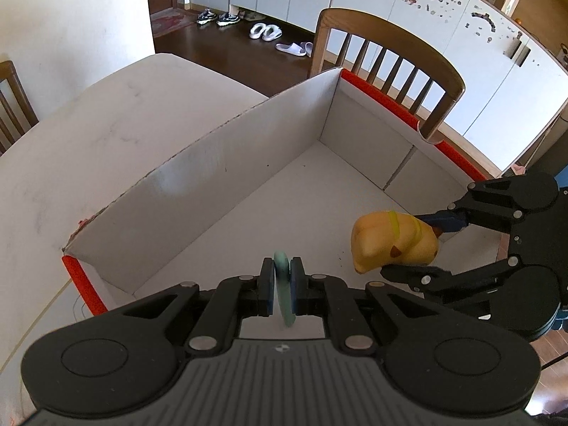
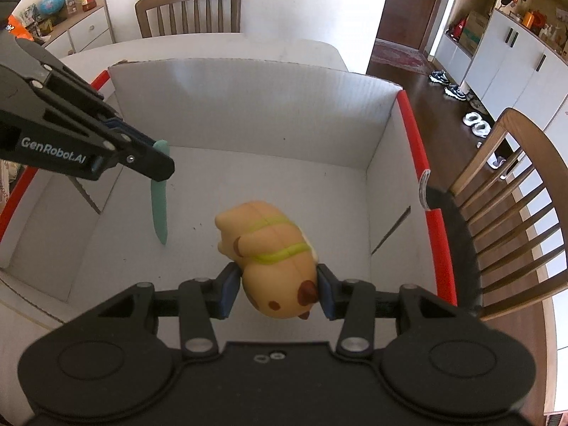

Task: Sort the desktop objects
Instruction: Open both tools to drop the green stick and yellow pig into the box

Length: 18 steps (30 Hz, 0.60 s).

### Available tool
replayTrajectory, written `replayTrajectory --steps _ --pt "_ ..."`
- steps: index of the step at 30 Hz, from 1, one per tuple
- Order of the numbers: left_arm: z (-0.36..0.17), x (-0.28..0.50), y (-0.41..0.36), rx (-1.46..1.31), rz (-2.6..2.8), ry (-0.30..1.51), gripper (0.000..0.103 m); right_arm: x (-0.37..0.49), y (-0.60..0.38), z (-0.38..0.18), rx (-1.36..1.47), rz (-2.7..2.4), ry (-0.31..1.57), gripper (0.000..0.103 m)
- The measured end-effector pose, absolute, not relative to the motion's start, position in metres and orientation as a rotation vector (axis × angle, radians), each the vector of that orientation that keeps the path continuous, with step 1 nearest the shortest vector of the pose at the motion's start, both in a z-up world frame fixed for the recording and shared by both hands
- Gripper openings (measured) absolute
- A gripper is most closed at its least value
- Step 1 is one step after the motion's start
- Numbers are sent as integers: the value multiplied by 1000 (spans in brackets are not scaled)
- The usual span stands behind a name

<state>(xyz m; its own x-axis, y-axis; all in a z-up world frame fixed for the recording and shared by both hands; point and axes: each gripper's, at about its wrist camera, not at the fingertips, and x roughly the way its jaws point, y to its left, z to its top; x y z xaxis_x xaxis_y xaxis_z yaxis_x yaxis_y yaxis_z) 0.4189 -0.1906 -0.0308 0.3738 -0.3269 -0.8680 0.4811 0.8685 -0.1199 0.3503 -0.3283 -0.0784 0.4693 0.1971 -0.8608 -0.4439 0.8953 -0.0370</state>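
A white cardboard box (image 1: 248,163) with red edge strips stands open on the table; it also shows in the right wrist view (image 2: 248,106). My left gripper (image 1: 283,284) is shut on a thin teal flat piece (image 1: 284,291) and holds it over the box; the piece hangs down in the right wrist view (image 2: 159,209). My right gripper (image 2: 280,287) is shut on a yellow soft toy animal (image 2: 273,259) with green stripes, held above the box floor. In the left wrist view the toy (image 1: 390,243) is at the right, between the right gripper's fingers (image 1: 408,271).
The box sits on a white table (image 1: 88,135). A wooden chair (image 1: 390,67) stands behind the box; it appears at the right in the right wrist view (image 2: 514,195). Another chair (image 2: 188,10) stands at the table's far side. Shoes (image 1: 264,32) lie on the dark floor.
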Motion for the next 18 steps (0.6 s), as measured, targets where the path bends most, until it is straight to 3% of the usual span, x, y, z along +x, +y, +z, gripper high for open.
replayTrajectory --steps 14,16,18 --pt "-41 422 -193 178 -489 1093 8 351 -337 -86 -260 389 1029 49" --pt "-41 422 -194 183 -484 1090 8 350 -339 -87 -260 386 1026 52" --pt "-41 422 -193 181 -475 1089 8 350 -339 -85 -259 385 1021 62"
